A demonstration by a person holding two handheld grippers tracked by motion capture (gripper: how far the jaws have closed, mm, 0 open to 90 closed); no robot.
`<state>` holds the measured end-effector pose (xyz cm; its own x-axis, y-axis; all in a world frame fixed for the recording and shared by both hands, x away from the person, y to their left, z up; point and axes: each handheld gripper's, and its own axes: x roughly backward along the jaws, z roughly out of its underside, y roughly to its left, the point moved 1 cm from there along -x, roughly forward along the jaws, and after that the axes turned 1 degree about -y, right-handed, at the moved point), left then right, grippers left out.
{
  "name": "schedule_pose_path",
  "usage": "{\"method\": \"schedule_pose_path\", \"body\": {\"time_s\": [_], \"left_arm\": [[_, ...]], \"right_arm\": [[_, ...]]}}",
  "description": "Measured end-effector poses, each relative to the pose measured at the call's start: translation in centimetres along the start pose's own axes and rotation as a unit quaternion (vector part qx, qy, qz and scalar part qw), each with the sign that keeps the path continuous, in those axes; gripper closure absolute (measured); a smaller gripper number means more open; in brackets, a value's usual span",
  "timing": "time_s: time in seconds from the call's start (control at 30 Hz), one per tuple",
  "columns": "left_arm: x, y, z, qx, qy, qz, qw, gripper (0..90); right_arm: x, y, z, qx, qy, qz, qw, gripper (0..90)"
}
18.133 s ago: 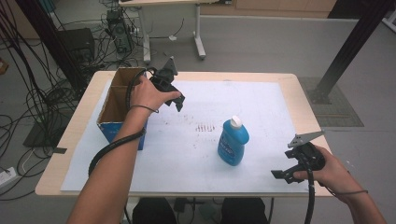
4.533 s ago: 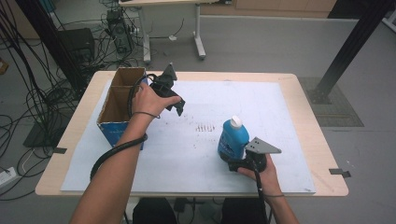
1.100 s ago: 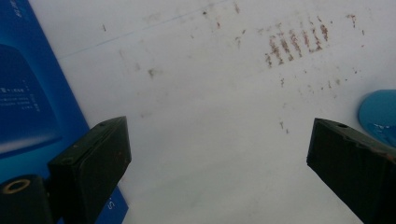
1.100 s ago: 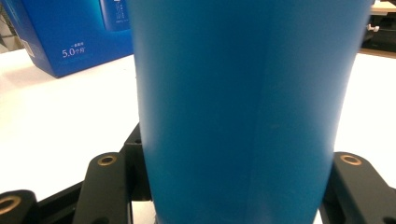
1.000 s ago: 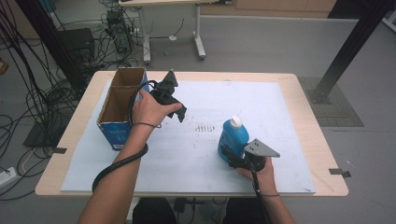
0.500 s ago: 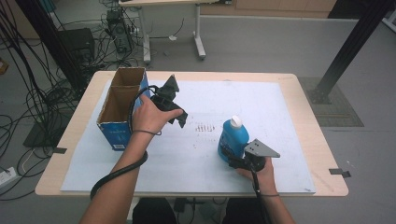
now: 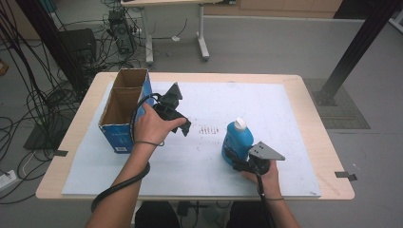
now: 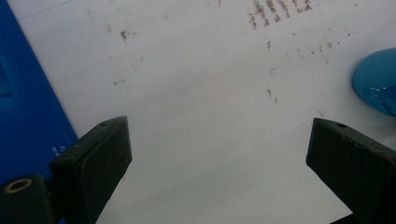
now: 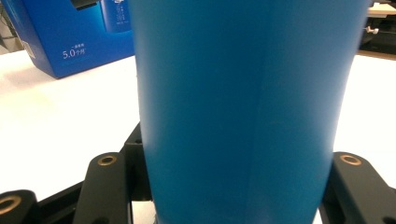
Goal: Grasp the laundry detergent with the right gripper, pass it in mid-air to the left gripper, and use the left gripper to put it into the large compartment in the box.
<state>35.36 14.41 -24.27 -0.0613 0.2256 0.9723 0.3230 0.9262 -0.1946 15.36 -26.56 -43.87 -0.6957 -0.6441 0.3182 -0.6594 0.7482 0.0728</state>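
Upright on the white sheet (image 7: 285, 114), right of the table's middle, stands the blue bottle (image 7: 236, 141) with its white cap (image 7: 241, 124) on top. Clamped on the bottle's lower body from the person's side is the right gripper (image 7: 234, 158) — in the right gripper view the bottle's blue wall (image 9: 243, 107) sits between the two black jaws, pressed against them on both sides. No label on the bottle can be read from these angles.

Just left of the bottle, the sheet carries a small patch of dark dashed marks (image 7: 208, 129), too fine to read. Farther left hovers the left gripper (image 7: 183, 124), its jaws spread wide with nothing between them — bare, stained paper (image 8: 210, 140) lies under them in the left gripper view, and the bottle's edge (image 8: 376, 81) shows at the far right there.

At the sheet's left edge stands an open blue cardboard box (image 7: 124, 110), split into two compartments. White print on its side (image 9: 74, 53) reads "5.0", followed by small characters I cannot make out.
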Motion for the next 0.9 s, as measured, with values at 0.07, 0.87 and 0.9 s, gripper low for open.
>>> {"method": "schedule_pose_path", "body": {"time_s": [0.07,0.87,0.9], "left_arm": [[0.0,-0.1,0.2,0.000,-0.002,0.001,1.0000,7.2],[-0.7,-1.3,3.5,-0.001,-0.012,0.004,0.9999,7.1],[-0.8,-1.3,3.6,-0.001,-0.012,0.005,0.9999,7.1]], "right_arm": [[0.0,0.0,0.0,0.001,0.000,0.000,1.0000,41.2],[0.0,0.0,0.1,-0.003,-0.002,0.001,1.0000,41.3],[0.0,0.0,0.1,-0.003,-0.002,0.001,1.0000,41.3]]}}
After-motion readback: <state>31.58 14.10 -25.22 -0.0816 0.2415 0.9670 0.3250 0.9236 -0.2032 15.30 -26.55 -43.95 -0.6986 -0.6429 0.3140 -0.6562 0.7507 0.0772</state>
